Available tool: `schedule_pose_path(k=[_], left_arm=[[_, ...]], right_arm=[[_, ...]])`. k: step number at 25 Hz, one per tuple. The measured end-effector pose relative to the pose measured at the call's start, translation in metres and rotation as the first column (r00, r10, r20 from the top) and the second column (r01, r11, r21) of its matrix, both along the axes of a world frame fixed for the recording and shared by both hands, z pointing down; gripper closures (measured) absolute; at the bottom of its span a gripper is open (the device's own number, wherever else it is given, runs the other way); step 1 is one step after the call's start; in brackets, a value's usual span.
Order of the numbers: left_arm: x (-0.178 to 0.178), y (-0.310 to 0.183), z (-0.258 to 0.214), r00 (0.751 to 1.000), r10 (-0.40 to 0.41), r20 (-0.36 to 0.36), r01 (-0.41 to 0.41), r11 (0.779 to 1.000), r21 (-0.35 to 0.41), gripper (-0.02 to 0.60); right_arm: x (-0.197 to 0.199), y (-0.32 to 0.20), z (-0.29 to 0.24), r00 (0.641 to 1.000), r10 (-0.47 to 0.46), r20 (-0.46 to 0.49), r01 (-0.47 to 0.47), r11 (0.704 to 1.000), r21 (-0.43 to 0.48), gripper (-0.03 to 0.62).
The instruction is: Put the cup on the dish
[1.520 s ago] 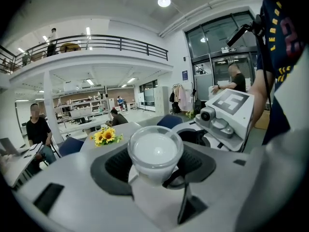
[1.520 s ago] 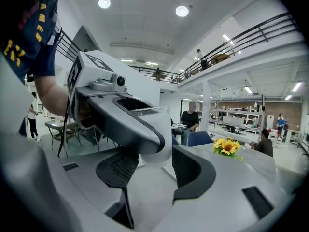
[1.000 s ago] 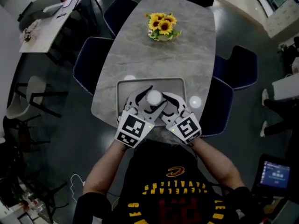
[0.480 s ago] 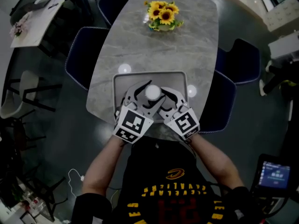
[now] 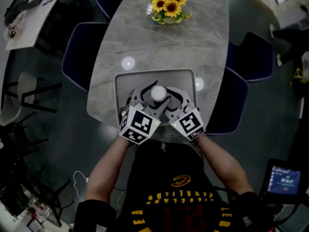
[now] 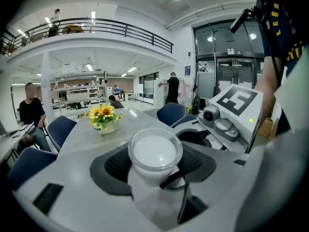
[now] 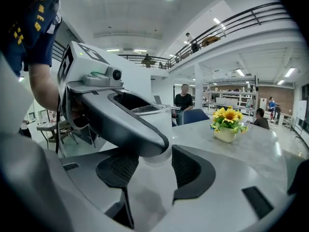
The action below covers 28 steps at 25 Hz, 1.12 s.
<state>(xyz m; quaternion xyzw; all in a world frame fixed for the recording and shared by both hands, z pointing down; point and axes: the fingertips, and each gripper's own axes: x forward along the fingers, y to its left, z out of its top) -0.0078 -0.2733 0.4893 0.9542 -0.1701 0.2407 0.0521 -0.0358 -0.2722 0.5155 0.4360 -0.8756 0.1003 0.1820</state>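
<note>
A clear plastic cup (image 5: pixel 158 92) with a white inside stands over the near half of the grey dish-like tray (image 5: pixel 124 81). My left gripper (image 5: pixel 152 94) is shut on the cup; in the left gripper view the cup (image 6: pixel 154 151) sits between the two dark pads of that gripper (image 6: pixel 154 167). My right gripper (image 5: pixel 175 101) is close on the cup's right side and stands open. In the right gripper view the cup (image 7: pixel 163 114) shows beyond the open gripper (image 7: pixel 155 170), partly hidden by the left gripper's finger (image 7: pixel 120 124).
The tray lies at the near end of a long marble table (image 5: pixel 159 42). A vase of sunflowers (image 5: pixel 166 6) stands at the far end. Blue chairs (image 5: pixel 77 52) (image 5: pixel 237 100) flank the table. People stand and sit in the hall behind.
The head view has shifted a little, so the table looks closer. Both grippers and the cup keep about the same place over the tray.
</note>
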Motion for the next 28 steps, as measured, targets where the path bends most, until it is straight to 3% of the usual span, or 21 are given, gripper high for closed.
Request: schedule_pose_path(k=[21,28], left_arm=[[0.000,0.004,0.054,0.997,0.016,0.073,-0.012,0.998,-0.057,0.318],[-0.004,0.004,0.074,0.995,0.017,0.098,-0.012,0.999,-0.049,0.318]], right_arm=[[0.000,0.006,0.054,0.998,-0.003,-0.061,-0.004,0.993,-0.122,0.370],[-0.003,0.007,0.073,0.990,-0.028,-0.137,0.010,0.991,-0.136,0.370]])
